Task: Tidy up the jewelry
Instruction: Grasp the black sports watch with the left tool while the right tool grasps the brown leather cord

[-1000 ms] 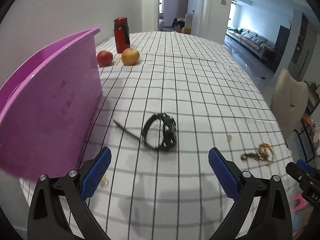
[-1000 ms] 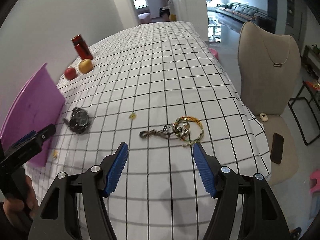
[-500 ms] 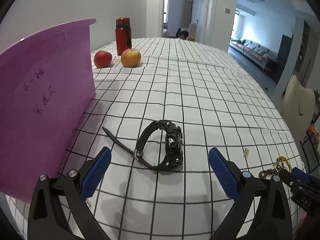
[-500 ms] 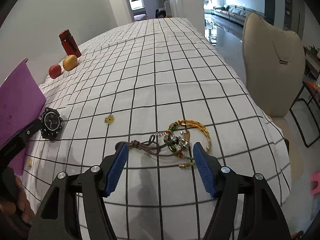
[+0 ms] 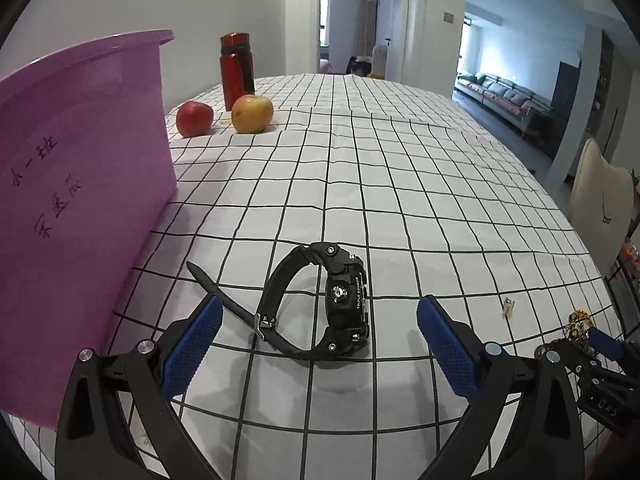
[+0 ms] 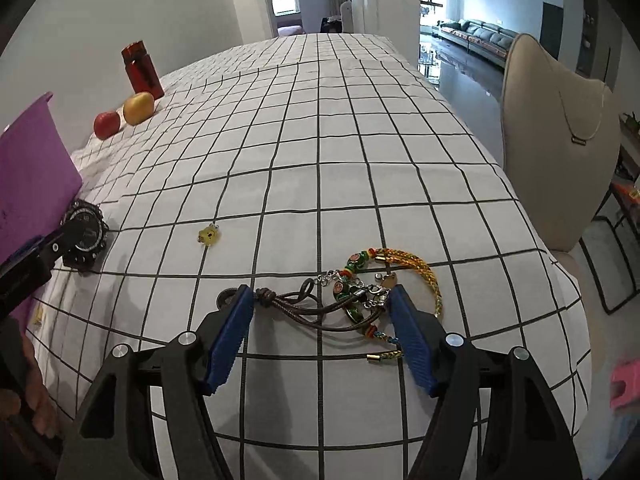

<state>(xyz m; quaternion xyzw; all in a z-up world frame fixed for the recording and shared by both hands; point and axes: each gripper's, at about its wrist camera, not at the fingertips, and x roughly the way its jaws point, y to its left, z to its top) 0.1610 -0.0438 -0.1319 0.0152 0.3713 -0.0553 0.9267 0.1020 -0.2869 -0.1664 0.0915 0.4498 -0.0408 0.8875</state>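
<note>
Left claw (image 5: 318, 318): we find it spread, black watch (image 5: 320, 306) on the surface (image 5: 400, 184) between its pads, untouched | Right claw (image 6: 320, 312): we find it spread astride the tangled bracelets (image 6: 360, 296), no contact seen | Surroundings: purple bin (image 5: 72, 208) left of watch; yellow charm (image 6: 209, 236) between watch and bracelets.

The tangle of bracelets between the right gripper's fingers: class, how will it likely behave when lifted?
The tangle of bracelets probably lifts as one floppy bunch, since the brown cord loops through the beaded chain. The loose end of the yellow braided bracelet would likely dangle. It looks light and, lying flat on the checked tablecloth, seems unlikely to roll.
</note>
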